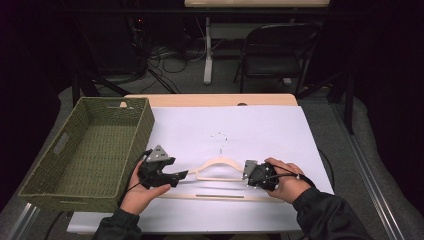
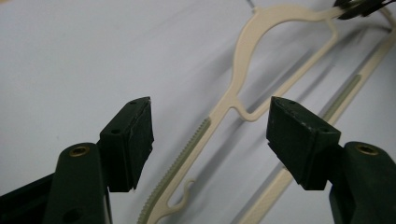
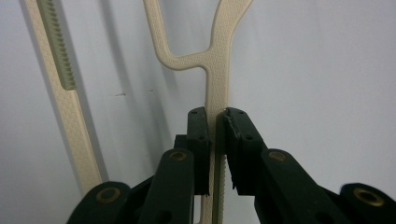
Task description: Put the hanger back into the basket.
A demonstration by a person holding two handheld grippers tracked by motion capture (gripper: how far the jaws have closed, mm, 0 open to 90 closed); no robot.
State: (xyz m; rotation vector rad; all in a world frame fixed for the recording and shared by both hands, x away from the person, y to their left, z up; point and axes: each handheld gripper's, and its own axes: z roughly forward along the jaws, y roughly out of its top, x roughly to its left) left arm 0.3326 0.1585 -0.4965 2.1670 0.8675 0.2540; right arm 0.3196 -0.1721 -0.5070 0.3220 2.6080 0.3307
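Observation:
A cream plastic hanger (image 1: 220, 163) with a metal hook lies on the white sheet (image 1: 260, 125), hook pointing away from me. Its bottom bar (image 1: 220, 196) carries a green ribbed strip. My right gripper (image 1: 252, 176) is shut on the hanger's right shoulder arm; in the right gripper view the gripper (image 3: 217, 135) has both pads pressed against that arm (image 3: 217, 79). My left gripper (image 1: 181, 175) is at the hanger's left shoulder. In the left gripper view the gripper (image 2: 210, 135) stands open, and the ribbed arm (image 2: 196, 140) runs between the pads without touching them.
A green woven basket (image 1: 145, 120) with nothing in it stands on the table's left side, close to my left hand. The white sheet stretches bare behind the hanger. A folding chair (image 1: 280, 50) and cables sit on the floor beyond the table.

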